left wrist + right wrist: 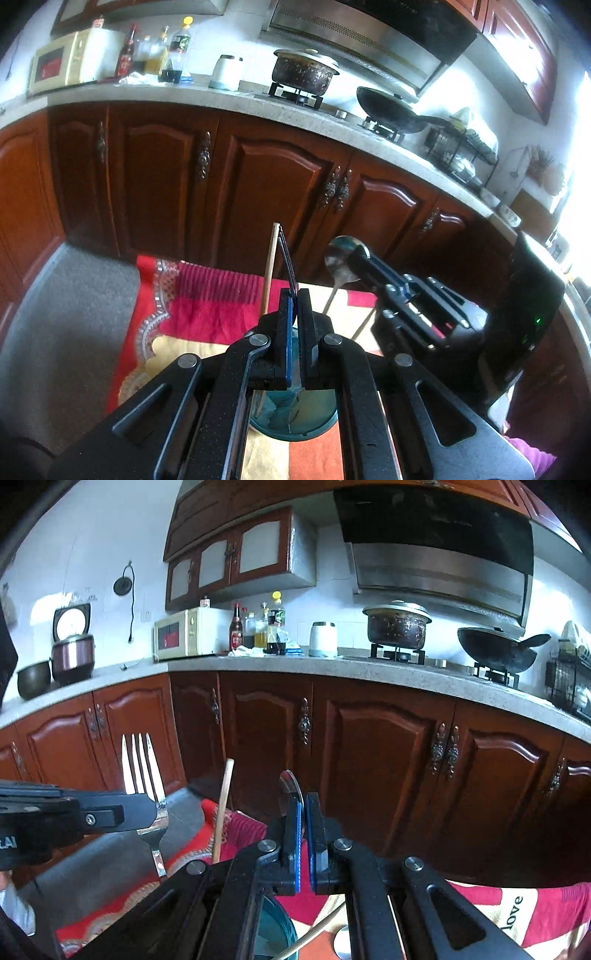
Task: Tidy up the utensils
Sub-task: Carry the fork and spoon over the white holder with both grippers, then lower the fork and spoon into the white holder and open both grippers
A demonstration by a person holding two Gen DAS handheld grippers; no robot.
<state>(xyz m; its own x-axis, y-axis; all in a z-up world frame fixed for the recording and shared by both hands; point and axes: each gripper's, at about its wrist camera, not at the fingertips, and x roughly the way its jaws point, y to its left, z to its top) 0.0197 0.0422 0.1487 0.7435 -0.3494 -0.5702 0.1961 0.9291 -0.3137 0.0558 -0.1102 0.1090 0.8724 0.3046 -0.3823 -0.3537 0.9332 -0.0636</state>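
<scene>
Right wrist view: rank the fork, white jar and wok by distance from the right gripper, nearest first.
From the right gripper:
1. Fork, left, held in the left gripper.
2. White jar, on the counter, behind centre.
3. Wok, on the stove, far right.

The round teal glass cup [295,417] is mostly hidden behind black gripper linkage; the steel fork's [146,775] handle end is cut off.

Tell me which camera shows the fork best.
The right wrist view: the fork shows broadside, all four tines plain, clamped in the left claw. The left wrist view catches the fork only edge-on, a thin dark sliver rising from between its own claw's fingers.
</scene>
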